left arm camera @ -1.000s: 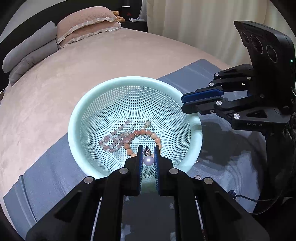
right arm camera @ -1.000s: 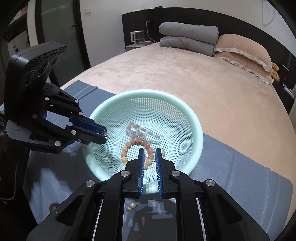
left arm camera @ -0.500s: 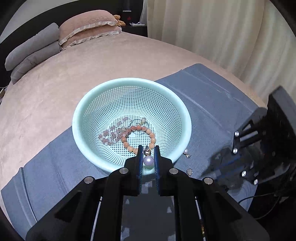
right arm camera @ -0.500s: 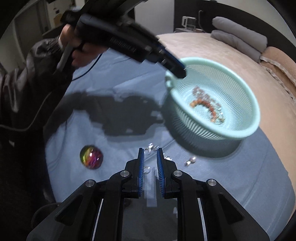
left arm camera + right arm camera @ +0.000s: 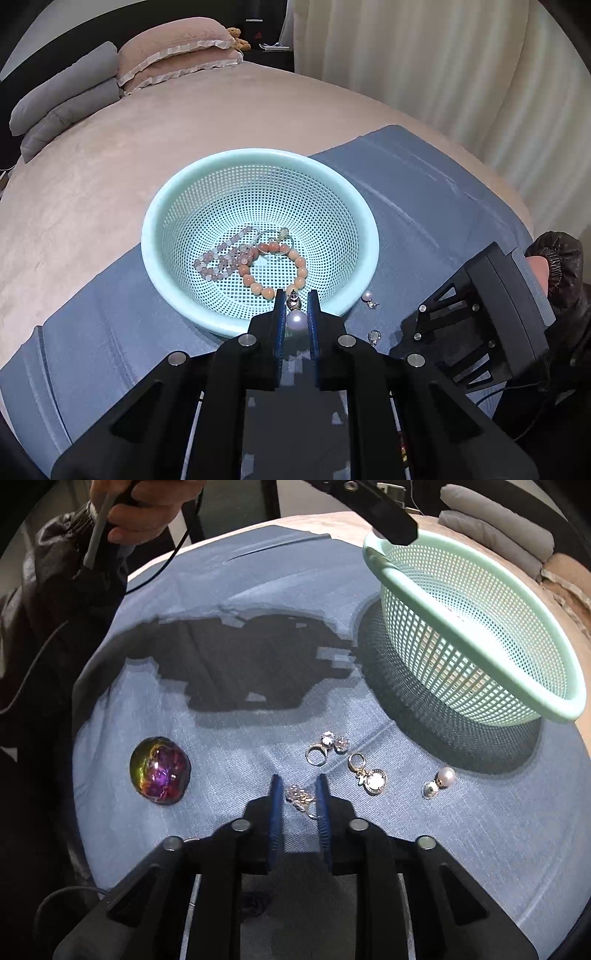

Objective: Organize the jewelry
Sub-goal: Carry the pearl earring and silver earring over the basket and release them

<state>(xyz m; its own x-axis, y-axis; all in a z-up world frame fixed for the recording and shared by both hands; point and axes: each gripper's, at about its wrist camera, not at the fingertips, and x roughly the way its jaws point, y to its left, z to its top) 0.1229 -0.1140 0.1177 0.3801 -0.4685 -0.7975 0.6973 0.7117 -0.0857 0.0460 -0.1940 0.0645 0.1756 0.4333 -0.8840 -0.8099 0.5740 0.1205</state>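
Jewelry is being gathered into the mint basket [image 5: 369,236] on the bed. The left hand-held gripper [image 5: 296,314] pinches a pearl earring [image 5: 296,320] above the basket's 6 o'clock rim; releasing it comes next. The right hand-held gripper [image 5: 299,794], partly open, straddles a crystal piece [image 5: 301,796] on the blue cloth [image 5: 461,830], ready to close.
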